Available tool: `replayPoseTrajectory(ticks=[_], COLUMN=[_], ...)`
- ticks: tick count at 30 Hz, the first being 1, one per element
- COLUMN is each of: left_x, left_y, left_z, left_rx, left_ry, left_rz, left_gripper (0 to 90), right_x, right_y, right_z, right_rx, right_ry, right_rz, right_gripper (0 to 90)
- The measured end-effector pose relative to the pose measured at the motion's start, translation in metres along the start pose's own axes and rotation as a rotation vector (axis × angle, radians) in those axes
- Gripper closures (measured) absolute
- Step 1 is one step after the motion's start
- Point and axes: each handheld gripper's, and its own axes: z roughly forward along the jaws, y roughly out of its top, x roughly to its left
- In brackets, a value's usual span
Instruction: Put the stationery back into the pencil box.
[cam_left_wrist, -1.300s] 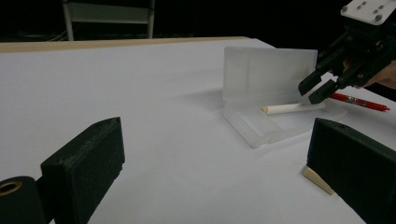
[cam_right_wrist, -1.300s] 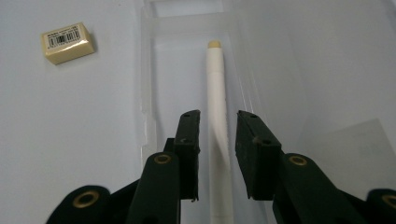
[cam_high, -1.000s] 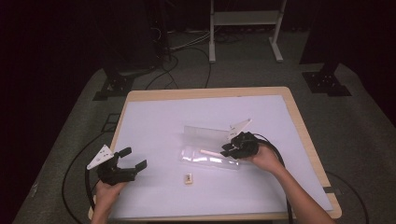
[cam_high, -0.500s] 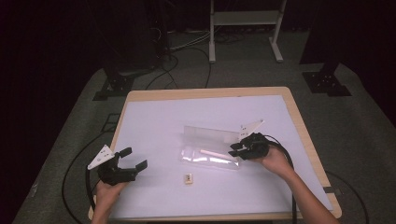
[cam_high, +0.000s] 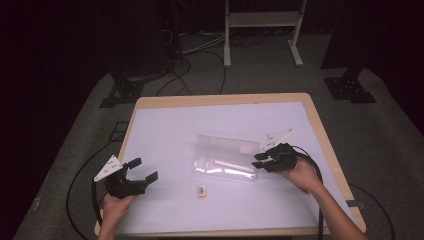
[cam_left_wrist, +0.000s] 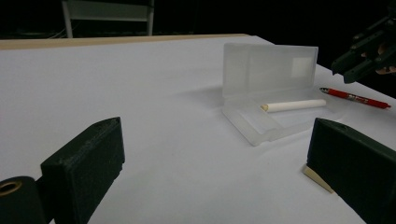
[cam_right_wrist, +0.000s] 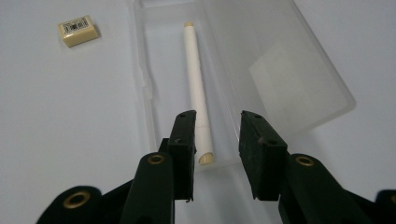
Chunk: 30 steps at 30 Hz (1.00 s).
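Observation:
A clear plastic pencil case (cam_high: 227, 150) lies open in the middle of the white table, its lid standing up at the back. A white pen (cam_high: 232, 164) rests in its tray. My right gripper (cam_high: 258, 161) hovers at the case's right end. In the right gripper view its jaws (cam_right_wrist: 217, 121) stand apart above the near end of the white pen (cam_right_wrist: 196, 79); they have just been opening and hold nothing. My left gripper (cam_high: 143, 170) waits wide open near the front left. A small beige eraser (cam_high: 201, 190) lies in front of the case.
In the left gripper view a red pen (cam_left_wrist: 352, 97) lies on the table just beyond the case (cam_left_wrist: 268, 70), under the right gripper (cam_left_wrist: 355, 65). The table's wooden rim (cam_high: 320, 130) frames the white surface. Cables trail off both grippers.
My right gripper has drawn back to the right, away from the case's end. The left gripper, case and eraser have stayed put.

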Motion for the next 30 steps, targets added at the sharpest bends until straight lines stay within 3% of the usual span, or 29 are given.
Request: replayPoseTrajectory(ticks=[30], left_x=[-0.002], left_y=[0.000], left_z=[0.002], left_rx=[0.006], left_ry=[-0.004], left_rz=[0.005], left_gripper=[3.6], right_x=[-0.005], right_y=[-0.040], right_z=[-0.025], right_rx=[-0.009], right_ry=[-0.067], right_rz=[0.080], right_gripper=[58.4])
